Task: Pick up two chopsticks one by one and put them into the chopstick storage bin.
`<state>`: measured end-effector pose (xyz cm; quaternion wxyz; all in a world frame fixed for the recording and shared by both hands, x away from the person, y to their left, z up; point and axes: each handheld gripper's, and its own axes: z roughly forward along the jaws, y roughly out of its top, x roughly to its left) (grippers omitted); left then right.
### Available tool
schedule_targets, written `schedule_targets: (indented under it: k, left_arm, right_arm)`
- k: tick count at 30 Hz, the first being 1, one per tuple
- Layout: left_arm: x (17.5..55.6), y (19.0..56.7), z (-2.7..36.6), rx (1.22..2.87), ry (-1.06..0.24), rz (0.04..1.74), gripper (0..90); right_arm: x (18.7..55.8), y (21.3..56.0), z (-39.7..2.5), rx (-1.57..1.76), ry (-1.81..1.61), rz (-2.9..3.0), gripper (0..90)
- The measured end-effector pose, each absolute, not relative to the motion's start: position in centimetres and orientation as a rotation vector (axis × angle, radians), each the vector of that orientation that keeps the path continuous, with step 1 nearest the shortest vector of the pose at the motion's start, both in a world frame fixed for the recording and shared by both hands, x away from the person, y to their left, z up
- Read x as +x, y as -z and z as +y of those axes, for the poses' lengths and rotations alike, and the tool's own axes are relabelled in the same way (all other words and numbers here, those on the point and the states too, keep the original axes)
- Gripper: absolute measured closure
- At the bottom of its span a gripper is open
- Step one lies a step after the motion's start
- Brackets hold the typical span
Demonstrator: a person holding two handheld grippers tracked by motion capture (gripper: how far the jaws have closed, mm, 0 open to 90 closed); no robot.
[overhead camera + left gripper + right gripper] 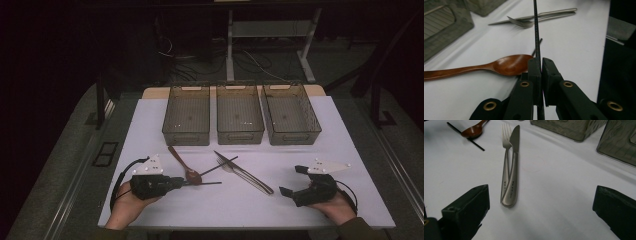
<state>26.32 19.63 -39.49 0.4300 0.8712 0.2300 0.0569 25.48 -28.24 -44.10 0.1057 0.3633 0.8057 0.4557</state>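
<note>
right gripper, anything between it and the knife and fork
Nothing visible does. The right gripper is open, with bare table between its jaws and the knife and fork, which lie together straight ahead.

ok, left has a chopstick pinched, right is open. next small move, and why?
Probably lift the left gripper straight up a little. Its jaws are shut on one chopstick, which lies right beside the spoon bowl, with the second chopstick close by. A short lift should free it without dragging the spoon. The right gripper sits open near the knife and fork.
</note>
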Motion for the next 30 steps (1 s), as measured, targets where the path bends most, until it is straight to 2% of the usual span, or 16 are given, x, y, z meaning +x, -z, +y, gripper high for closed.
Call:
schedule_targets:
  k: [18, 30]
  left_arm:
    - [28.4, 38.2, 18.7, 2.105, -0.235, 0.685, 85.4]
    - [31.2, 37.2, 17.6, 2.064, -0.300, 0.745, 85.4]
  right_arm:
    - [25.4, 44.0, -28.3, 1.058, -1.344, 2.371, 1.2]
    - [25.3, 43.9, -28.4, 1.065, -1.357, 2.365, 1.2]
